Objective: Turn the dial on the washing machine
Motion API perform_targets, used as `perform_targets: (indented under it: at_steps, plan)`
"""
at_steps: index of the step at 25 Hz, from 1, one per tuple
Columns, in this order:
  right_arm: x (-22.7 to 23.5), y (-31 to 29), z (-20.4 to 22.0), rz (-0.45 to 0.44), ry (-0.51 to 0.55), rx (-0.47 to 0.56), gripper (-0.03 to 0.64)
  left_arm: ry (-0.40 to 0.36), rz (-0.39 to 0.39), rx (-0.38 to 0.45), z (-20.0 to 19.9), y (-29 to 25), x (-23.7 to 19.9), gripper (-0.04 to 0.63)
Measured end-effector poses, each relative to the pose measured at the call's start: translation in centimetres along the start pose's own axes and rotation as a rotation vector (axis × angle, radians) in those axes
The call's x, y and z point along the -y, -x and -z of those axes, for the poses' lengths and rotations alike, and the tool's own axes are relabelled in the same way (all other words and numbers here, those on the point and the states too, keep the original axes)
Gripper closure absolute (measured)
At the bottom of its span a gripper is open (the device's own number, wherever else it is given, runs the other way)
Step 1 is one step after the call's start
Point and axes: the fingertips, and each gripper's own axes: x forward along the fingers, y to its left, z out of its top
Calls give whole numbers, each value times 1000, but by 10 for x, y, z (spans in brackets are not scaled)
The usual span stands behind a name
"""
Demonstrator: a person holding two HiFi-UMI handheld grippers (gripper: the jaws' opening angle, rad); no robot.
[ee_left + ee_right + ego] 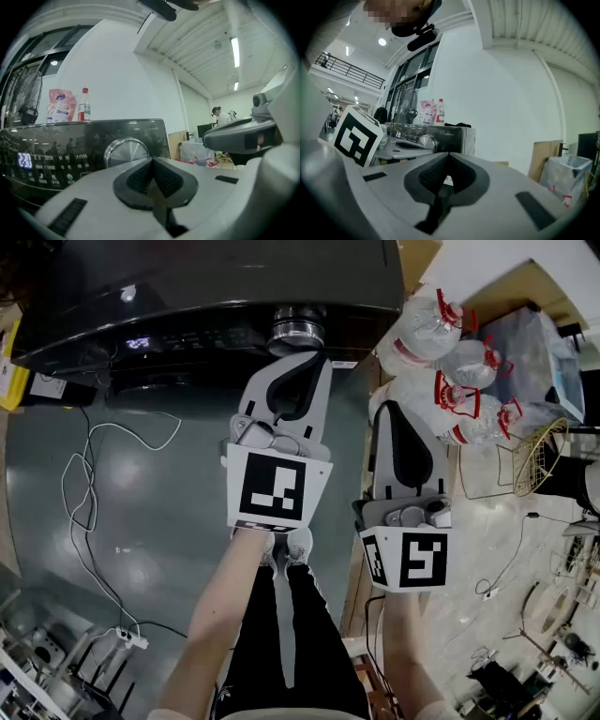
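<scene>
The silver dial (297, 333) sits at the right end of the dark control panel (56, 157) of the washing machine (187, 277), beside a small lit display (24, 160). The left gripper (309, 362) points at the dial from just in front. Its jaws are pressed together with nothing between them, and they do not grasp the dial. The right gripper (392, 409) hangs lower and to the right, apart from the machine – its jaws are also clenched and empty. On top of the machine stand a pink pouch (60, 105) and a bottle (84, 105), side by side. On the floor, large water jugs (431, 324) lie right of the machine and a white cable (89, 474) runs at the left.
</scene>
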Motion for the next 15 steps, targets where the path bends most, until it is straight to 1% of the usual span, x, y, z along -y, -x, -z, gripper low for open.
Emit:
perform_targets:
  at_steps: [3,10,15]
  plan:
    - [-2,1,0,-9,14,-4,614,17,-4,0,1,0,-1,597]
    - [-5,0,0,-11,4,2,614,17,-11,4,2,0,-1,597]
    - [-7,4,3,-17,10,-10,614,-24,12,7,-9,6,8,597]
